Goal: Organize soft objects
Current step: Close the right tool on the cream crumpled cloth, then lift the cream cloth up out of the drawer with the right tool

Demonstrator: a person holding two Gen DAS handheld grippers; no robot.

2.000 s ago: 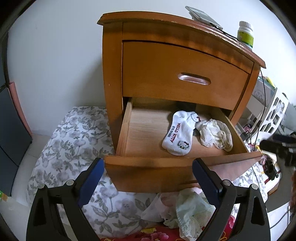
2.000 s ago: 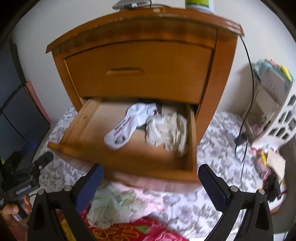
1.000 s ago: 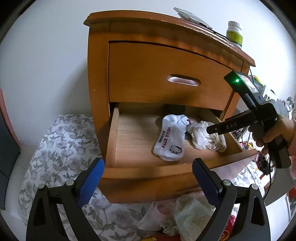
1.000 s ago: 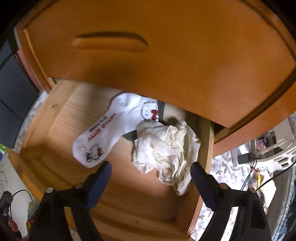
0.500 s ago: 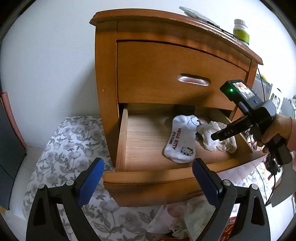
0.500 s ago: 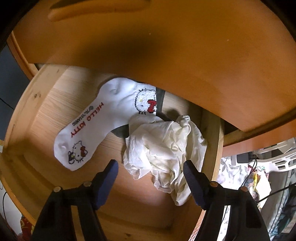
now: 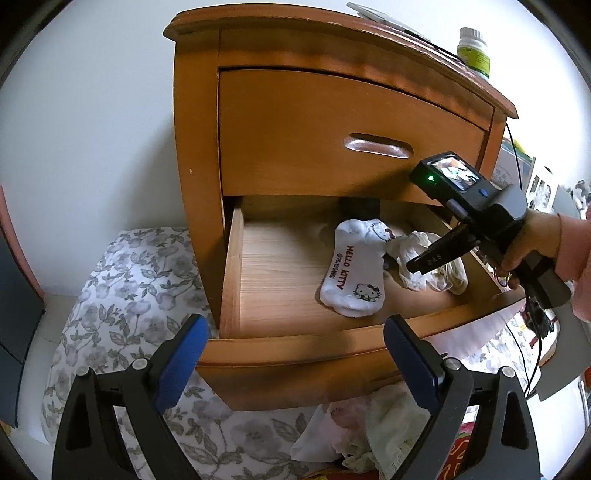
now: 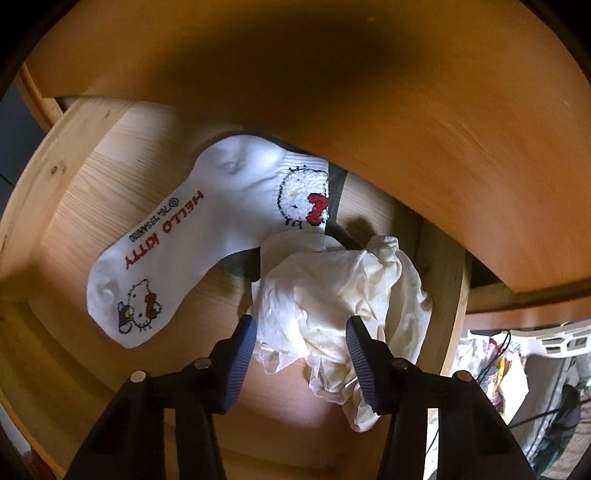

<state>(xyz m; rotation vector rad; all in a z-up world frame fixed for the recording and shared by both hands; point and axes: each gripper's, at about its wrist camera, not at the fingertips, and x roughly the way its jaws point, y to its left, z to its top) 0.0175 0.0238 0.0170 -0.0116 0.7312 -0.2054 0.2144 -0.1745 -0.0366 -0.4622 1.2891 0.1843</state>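
Note:
The nightstand's lower drawer [image 7: 280, 354] stands pulled out. Inside lie a white Hello Kitty sock [image 7: 351, 266] [image 8: 177, 236] and, to its right, a crumpled cream cloth [image 7: 417, 240] [image 8: 332, 280]. A dark item [image 8: 334, 184] peeks out from under the sock. My right gripper [image 8: 299, 325] [image 7: 413, 266] points steeply down into the drawer. Its jaws are closing, with the cream cloth bunched between them, and the pads meet only its edges. My left gripper [image 7: 295, 325] hangs open in front of the drawer, with nothing in it.
The upper drawer [image 7: 332, 129] is closed and overhangs the back of the open one. A bottle [image 7: 474, 51] and a flat device [image 7: 384, 18] sit on top. Floral bedding [image 7: 122, 280] lies left; a pile of cloths [image 7: 369, 435] lies under the drawer front. A white basket [image 8: 546, 343] stands right.
My right gripper has sunk into the drawer onto the cream cloth, and its jaws have narrowed around it. The left gripper has stayed open, its view barely shifted.

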